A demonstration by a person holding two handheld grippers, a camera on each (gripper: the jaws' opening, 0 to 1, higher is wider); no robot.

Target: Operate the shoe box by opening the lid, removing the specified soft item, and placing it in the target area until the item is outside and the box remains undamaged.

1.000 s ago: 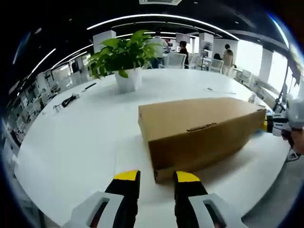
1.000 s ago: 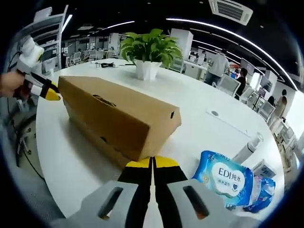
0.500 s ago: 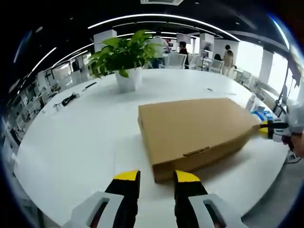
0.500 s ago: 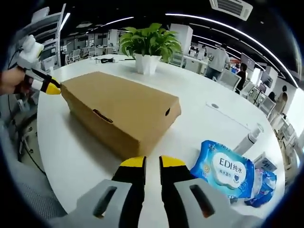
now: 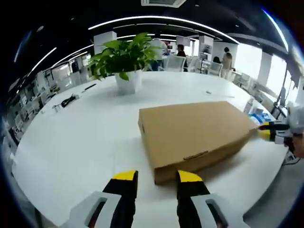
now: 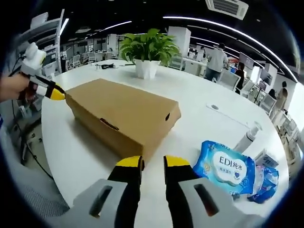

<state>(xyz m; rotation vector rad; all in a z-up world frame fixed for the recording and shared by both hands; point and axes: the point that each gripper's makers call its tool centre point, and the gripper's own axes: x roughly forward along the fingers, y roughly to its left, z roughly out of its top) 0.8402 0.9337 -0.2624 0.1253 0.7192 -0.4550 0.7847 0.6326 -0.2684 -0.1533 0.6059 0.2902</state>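
A brown cardboard shoe box (image 5: 194,129) lies flat on the round white table (image 5: 71,142), its lid down. My left gripper (image 5: 156,176) is open, with its yellow tips just short of the box's near end. In the right gripper view the same box (image 6: 121,114) runs away to the left. My right gripper (image 6: 153,162) is open just in front of its near corner, and nothing is between the jaws. The right gripper (image 5: 271,132) also shows at the box's far corner in the left gripper view. The left gripper (image 6: 46,90), in a person's hand, shows at the opposite corner.
A potted green plant (image 5: 124,59) stands behind the box, seen too as the plant (image 6: 147,52). To the right of my right gripper lie a blue wet-wipes pack (image 6: 222,173), a second blue pack (image 6: 266,183) and a white pump bottle (image 6: 248,139). People and desks fill the office behind.
The box, tipped up on its long edge a second ago, now lies flat. My right gripper has gone from shut to open. My left gripper's jaws have spread slightly.
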